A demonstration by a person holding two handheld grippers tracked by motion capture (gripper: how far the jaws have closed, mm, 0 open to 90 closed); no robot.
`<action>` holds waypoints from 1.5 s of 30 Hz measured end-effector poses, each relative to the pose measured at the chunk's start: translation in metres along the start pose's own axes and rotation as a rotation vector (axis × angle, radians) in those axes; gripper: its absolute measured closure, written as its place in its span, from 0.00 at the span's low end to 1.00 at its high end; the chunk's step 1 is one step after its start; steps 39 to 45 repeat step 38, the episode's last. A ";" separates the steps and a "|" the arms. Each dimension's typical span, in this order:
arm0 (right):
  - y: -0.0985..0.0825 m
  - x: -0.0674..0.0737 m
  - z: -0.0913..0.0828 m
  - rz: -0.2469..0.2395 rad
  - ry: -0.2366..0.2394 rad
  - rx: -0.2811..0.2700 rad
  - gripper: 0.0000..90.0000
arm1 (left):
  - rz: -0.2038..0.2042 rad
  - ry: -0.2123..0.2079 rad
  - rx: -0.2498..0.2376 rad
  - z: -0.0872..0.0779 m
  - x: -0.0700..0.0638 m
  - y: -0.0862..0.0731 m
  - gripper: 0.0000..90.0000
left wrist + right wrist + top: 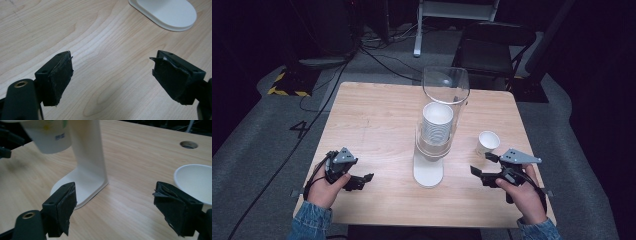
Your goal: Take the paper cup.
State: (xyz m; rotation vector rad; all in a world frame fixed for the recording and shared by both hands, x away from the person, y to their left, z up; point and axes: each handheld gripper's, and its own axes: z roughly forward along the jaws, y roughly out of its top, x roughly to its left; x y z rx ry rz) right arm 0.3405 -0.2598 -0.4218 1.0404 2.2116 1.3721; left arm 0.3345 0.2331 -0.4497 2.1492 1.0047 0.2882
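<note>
1. Nearest the person, the left claw rests low over the pale wooden bench with its jaws spread wide and nothing but bare wood grain between them.
2. Across from it, the right claw is also spread and empty, pointing toward the middle of the bench, with the small white paper cup just beyond it and slightly to its outer side.
3. That cup stands upright on the bench, its long axis vertical, open mouth up and narrower base down, well apart from the dispenser.
4. Judging by the layout, the step in hand is fetching a further cup, so the right claw should come in level at the lowest cup's wall, squeeze lightly so the paper does not buckle, and pull straight down.
5. Farther off, the stack of white ribbed paper cups hangs mouth-up inside the clear plastic dispenser tube, its axis vertical too.
6. Beneath it, the white oval-footed dispenser stand sits at the bench centre; steadying that foot with the left claw looks wise.
</note>
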 end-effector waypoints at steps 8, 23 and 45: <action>-0.016 0.022 0.012 -0.019 0.096 0.044 0.23 | 0.049 -0.046 0.020 0.004 -0.006 -0.002 0.19; -0.048 0.010 0.055 -0.060 0.099 0.179 0.20 | 0.049 -0.063 0.053 0.013 -0.005 -0.005 0.20; -0.056 0.015 0.072 -0.144 0.072 0.223 0.18 | 0.029 -0.039 0.066 0.021 -0.003 -0.008 0.19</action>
